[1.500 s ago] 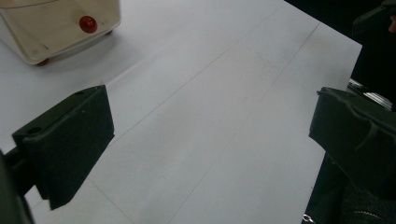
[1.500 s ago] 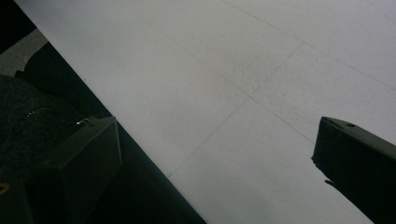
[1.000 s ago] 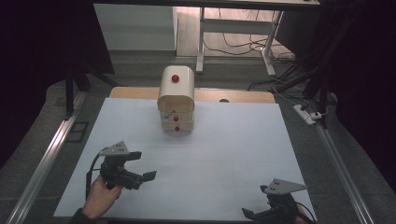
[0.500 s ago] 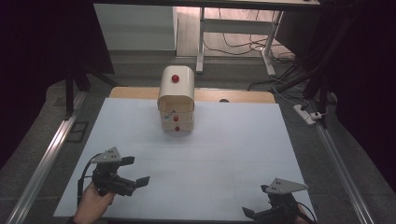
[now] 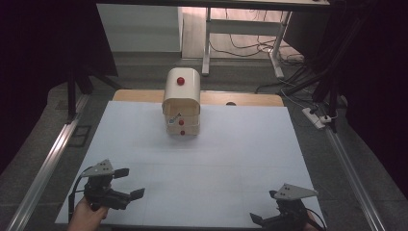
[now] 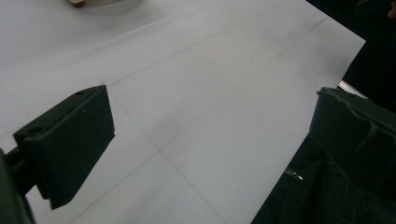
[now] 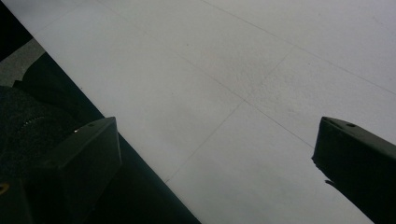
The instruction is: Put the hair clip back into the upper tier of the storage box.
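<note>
A white sheet spreads under the left tool and the right tool. It covers the counter, whose wooden edge shows far ahead of them. A metal rail runs just left of the left tool. A power strip lies on the floor, ahead and right of the right tool. Cables trail well beyond.

A cream box with red knobs stands at the far middle of the white table. The left gripper and right gripper hover near the front corners, jaws apart
</note>
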The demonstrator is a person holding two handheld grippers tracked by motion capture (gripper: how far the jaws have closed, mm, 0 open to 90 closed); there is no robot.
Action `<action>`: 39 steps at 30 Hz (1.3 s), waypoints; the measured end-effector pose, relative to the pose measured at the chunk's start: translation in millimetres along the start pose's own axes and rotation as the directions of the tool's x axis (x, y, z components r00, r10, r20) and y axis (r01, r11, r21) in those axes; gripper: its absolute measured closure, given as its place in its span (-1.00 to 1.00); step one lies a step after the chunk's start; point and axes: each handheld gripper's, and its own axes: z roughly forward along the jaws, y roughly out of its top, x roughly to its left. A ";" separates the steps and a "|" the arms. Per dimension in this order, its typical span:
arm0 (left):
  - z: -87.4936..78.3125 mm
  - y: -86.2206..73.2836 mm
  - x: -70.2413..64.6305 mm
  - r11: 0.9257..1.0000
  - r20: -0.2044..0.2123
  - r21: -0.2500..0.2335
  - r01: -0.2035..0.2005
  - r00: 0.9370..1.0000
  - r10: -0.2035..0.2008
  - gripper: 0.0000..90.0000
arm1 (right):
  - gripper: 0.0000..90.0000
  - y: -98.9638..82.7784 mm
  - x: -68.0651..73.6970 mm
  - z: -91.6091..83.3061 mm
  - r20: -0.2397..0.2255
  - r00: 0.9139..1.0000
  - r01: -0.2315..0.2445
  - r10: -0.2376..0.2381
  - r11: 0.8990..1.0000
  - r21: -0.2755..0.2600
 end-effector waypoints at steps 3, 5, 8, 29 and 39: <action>-5.5 -5.7 0.9 1.000 -0.008 0.005 0.010 1.000 -0.010 -0.99 | -0.99 0.1 -0.1 0.0 0.005 1.000 -0.004 0.004 1.000 0.000; -9.7 -9.1 1.5 1.000 -0.012 0.003 0.018 1.000 -0.018 -0.99 | -0.99 0.1 -0.2 0.1 0.004 1.000 -0.010 0.010 1.000 -0.003; -16.2 -14.3 2.5 1.000 -0.022 -0.001 0.030 0.999 -0.030 -0.99 | -0.98 0.2 -0.7 -0.1 0.007 1.000 -0.015 0.015 1.000 -0.004; -55.1 -45.2 5.2 0.994 -0.083 -0.039 0.098 0.991 -0.101 -0.99 | -0.99 1.3 -2.9 0.5 -0.003 1.000 -0.031 0.031 0.999 -0.007; -68.2 -57.1 5.0 0.992 -0.122 -0.042 0.119 0.985 -0.124 -0.99 | -0.99 0.9 -2.8 -0.2 0.015 0.999 -0.037 0.037 0.999 -0.018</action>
